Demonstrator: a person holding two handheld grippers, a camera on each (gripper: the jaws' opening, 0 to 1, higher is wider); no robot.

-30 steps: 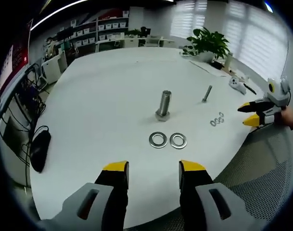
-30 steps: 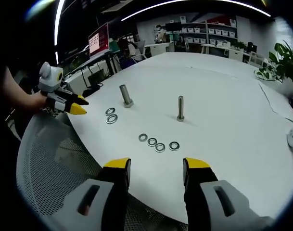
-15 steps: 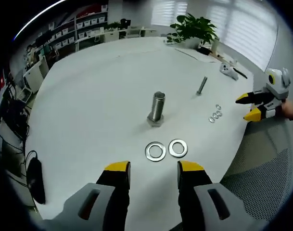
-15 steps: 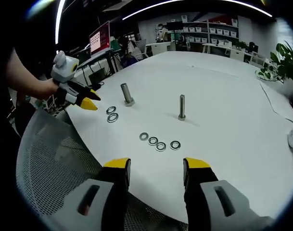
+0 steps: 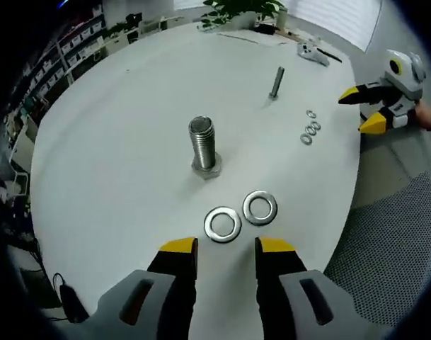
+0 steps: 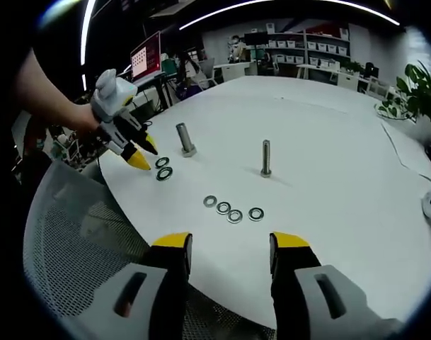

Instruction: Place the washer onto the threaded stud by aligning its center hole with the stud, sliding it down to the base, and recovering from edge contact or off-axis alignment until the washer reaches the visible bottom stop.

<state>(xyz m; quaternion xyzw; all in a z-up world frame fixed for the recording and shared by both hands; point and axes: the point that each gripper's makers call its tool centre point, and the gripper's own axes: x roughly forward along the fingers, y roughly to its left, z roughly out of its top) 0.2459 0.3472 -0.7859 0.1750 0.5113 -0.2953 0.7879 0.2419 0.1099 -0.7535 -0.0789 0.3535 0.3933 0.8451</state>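
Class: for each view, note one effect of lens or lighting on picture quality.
Left gripper view: fisheye curves the table edge; the big stud and washers stay sharp, with soft shadows. Right gripper view: ceiling light strips streak brightly, and the far shelves are small and soft.

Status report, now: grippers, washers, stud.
Left gripper open, empty, over two large washers. Right gripper open, empty. Thick stud upright and bare, nothing blocking it.
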